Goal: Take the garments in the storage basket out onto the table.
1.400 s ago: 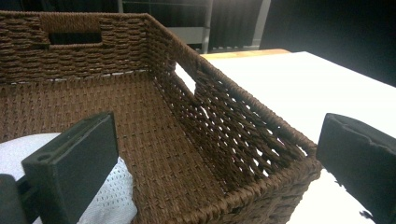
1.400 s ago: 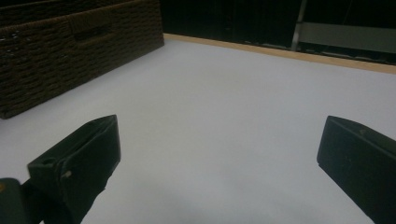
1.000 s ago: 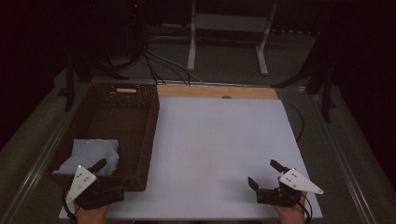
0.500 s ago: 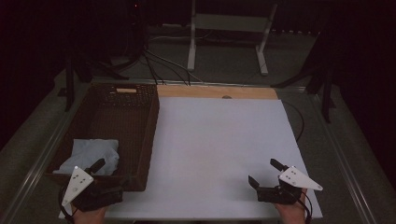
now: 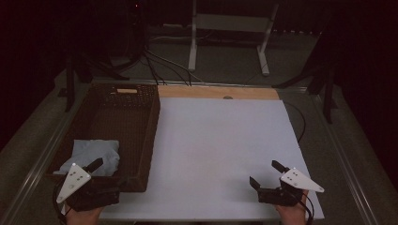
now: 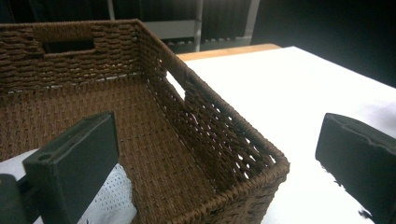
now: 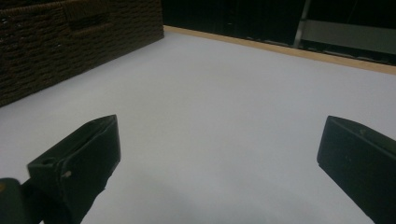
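The left gripper (image 5: 109,174) sits at the near left corner of the table, over the near end of the brown woven basket (image 5: 123,123), its jaws spread wide with nothing between them. In the left gripper view, one jaw stands above the basket floor and the other beyond the basket's right wall, over the white table surface (image 6: 299,88), so the jaws straddle the near right corner of the basket (image 6: 196,154). A white cloth (image 5: 92,155) lies crumpled in the near left part of the basket, resting on its floor; in the left gripper view a corner of the cloth (image 6: 112,196) shows just beneath and beside the left-hand jaw, though whether that jaw touches it cannot be told. The right gripper (image 5: 266,176) is at the near right of the table, well apart from the basket and cloth, held low over the white surface (image 5: 220,140). Its jaws are likewise spread wide and grip nothing; the right gripper view shows bare white surface (image 7: 219,116) between them, with the basket's outer wall (image 7: 70,42) at the far left. A wooden strip (image 5: 218,92) runs along the far edge of the white surface. Beyond the table, a light metal stand (image 5: 225,28) and dark cables (image 5: 155,65) occupy the dim floor.
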Motion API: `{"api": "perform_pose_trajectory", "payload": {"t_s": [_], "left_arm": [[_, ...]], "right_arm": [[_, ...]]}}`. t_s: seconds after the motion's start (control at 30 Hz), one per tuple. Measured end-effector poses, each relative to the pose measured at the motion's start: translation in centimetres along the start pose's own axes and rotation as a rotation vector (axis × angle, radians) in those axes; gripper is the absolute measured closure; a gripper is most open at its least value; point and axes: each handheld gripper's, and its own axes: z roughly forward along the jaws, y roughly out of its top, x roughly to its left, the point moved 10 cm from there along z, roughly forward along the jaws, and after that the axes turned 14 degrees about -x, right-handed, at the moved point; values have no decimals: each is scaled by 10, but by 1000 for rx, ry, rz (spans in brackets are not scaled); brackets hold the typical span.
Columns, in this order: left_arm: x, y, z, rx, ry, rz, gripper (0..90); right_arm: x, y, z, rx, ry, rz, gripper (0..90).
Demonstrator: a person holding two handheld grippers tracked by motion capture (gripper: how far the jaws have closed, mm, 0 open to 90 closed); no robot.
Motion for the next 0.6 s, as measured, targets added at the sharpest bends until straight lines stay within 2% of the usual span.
{"api": "perform_pose_trajectory", "payload": {"t_s": [0.23,0.6], "left_arm": [[2,2,2,55,-8,33,5],[12,10,0,97,-13,59,5]], "right_arm": [[0,1,0,-3,-7,2,0],[-3,0,0,-7,-17,19,0]]}}
